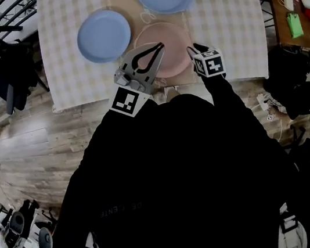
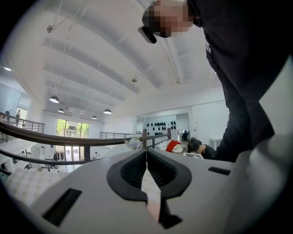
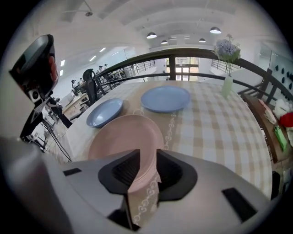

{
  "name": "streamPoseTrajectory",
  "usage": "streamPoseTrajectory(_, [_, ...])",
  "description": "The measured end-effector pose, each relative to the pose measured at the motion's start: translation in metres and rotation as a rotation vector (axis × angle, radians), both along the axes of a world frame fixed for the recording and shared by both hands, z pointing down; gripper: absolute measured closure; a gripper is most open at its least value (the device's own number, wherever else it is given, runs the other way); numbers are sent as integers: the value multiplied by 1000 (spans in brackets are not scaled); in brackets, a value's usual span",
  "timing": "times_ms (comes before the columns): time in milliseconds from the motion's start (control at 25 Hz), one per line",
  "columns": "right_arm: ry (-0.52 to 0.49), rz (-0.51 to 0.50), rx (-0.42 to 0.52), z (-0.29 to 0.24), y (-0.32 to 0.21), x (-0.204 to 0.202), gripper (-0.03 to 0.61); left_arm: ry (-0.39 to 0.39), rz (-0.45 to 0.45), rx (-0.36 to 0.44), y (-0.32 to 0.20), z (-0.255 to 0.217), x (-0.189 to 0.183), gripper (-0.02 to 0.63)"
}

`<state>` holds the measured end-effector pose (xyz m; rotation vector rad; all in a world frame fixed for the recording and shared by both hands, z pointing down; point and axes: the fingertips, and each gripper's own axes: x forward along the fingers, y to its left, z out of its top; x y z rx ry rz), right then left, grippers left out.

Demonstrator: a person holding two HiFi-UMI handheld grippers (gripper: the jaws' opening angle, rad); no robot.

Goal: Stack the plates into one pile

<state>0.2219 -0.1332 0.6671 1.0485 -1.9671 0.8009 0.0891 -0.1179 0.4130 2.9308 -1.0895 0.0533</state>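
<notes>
Right gripper point(image 3: 148, 160): jaws apart, pink plate point(image 3: 123, 137) rim between them. Plate lies flat on table point(image 3: 219, 132). Left blue plate point(image 3: 104, 112) and far blue plate point(image 3: 165, 98) lie separate beyond. Left gripper point(image 2: 146, 155): closed, empty, aimed upward.

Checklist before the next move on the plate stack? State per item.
1. Stack begun: not ok. The pink plate, nearer blue plate and farther blue plate each lie alone.
2. Jaws of the right gripper apart: ok.
3. Rim of the pink plate in that gap: ok. Pad contact: cannot tell.
4. Both blue plates bare: ok.
5. The left gripper clear of the pink plate: cannot tell. It is shut and empty, and overlaps the plate in the head view.
</notes>
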Motion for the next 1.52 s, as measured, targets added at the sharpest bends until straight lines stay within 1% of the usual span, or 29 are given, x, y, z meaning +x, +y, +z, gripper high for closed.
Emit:
streamPoseTrajectory(200, [49, 50, -55, 26, 4, 12, 439, 15, 15, -19, 2, 2, 3, 592])
streamPoseTrajectory(440, [80, 40, -113, 47, 9, 11, 428, 6, 35, -10, 6, 6, 6, 592])
streamPoseTrajectory(640, [98, 46, -163, 60, 10, 10, 425, 28, 39, -27, 6, 6, 4, 592])
streamPoseTrajectory(800, [111, 44, -192, 69, 11, 7, 430, 26, 35, -35, 6, 8, 1, 592])
streamPoseTrajectory(960, [140, 51, -217, 77, 11, 8, 460, 22, 36, -36, 8, 11, 0, 592])
streamPoseTrajectory(1120, [157, 58, -227, 78, 11, 7, 459, 24, 37, -43, 11, 11, 1, 592])
streamPoseTrajectory(1240, [137, 100, -242, 78, 11, 8, 474, 13, 41, -38, 13, 13, 0, 592])
streamPoseTrajectory(1400, [46, 202, -269, 78, 9, 9, 509, 20, 36, -40, 15, 13, -1, 592])
streamPoseTrajectory(1520, [-6, 248, -281, 76, 8, 9, 523, 25, 31, -50, 16, 14, -3, 592])
